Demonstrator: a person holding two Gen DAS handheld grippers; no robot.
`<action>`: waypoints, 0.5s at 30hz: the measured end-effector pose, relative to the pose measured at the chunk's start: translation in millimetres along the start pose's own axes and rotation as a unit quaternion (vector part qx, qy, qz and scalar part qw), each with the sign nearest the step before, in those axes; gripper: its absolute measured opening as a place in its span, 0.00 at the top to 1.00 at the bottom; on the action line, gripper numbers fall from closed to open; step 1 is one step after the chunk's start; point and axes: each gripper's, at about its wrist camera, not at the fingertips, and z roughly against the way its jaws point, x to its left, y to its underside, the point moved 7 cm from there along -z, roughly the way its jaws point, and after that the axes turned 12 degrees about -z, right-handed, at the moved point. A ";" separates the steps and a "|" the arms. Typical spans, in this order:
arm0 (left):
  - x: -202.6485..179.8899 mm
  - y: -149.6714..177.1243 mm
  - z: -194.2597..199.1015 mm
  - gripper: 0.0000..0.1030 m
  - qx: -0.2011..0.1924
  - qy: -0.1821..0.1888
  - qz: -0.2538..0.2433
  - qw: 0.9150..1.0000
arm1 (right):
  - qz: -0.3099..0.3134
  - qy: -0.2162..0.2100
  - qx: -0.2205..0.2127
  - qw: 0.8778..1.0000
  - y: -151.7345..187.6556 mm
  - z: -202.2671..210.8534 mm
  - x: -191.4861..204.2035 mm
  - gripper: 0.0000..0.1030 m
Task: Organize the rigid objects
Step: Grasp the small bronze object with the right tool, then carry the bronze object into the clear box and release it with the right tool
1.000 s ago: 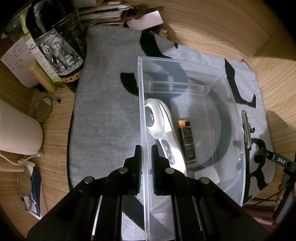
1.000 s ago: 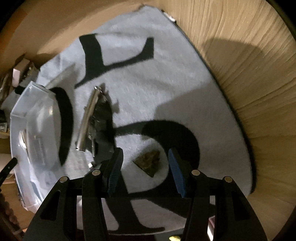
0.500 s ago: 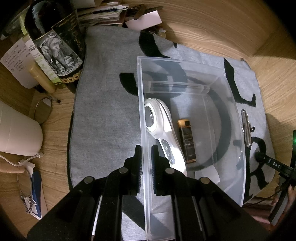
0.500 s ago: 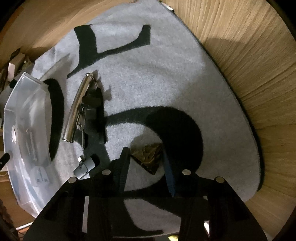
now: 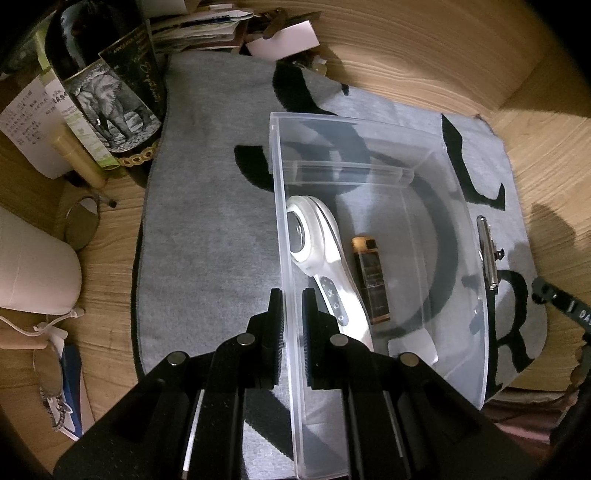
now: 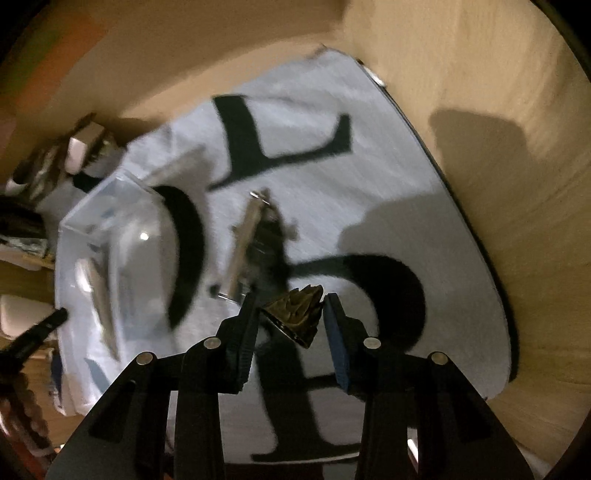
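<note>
My left gripper (image 5: 292, 325) is shut on the near left wall of a clear plastic bin (image 5: 280, 206) standing on a grey mat with black letters (image 5: 207, 236). Inside the bin lie a white handheld device (image 5: 314, 251) and a small dark bottle with a gold cap (image 5: 371, 280). My right gripper (image 6: 290, 317) is shut on a small dark spiky brownish object (image 6: 295, 312), lifted above the mat (image 6: 388, 206). A silver metal tool with dark attachments (image 6: 247, 243) lies on the mat between the bin (image 6: 110, 236) and my right gripper; it also shows as the silver tool (image 5: 487, 251) beside the bin's right wall.
Wine bottles (image 5: 107, 88), a paper note (image 5: 26, 125), a small tube (image 5: 77, 158) and a round mirror (image 5: 81, 225) crowd the wooden table at the left. A white cloth pouch (image 5: 33, 273) sits at the left edge. Papers (image 5: 207, 26) are piled at the back.
My right gripper closed on the dark spiky object and lifted it off the mat. The left gripper and the bin stayed still.
</note>
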 end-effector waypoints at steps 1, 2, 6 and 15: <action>0.1 -0.1 0.0 0.93 0.000 0.001 0.000 1.000 | 0.005 -0.006 -0.004 1.000 -4.6 3.3 7.7 0.68; 0.2 -0.2 0.0 0.93 0.000 0.001 -0.001 1.000 | 0.010 -0.011 -0.008 1.000 -6.0 6.7 12.4 0.68; 0.5 -0.2 0.1 0.93 -0.001 0.007 -0.001 1.000 | 0.033 -0.034 -0.016 0.999 -11.2 16.3 40.9 0.68; 0.7 0.2 0.6 0.93 -0.001 0.014 0.000 1.000 | 0.109 -0.072 -0.012 0.991 -1.5 17.1 112.5 0.68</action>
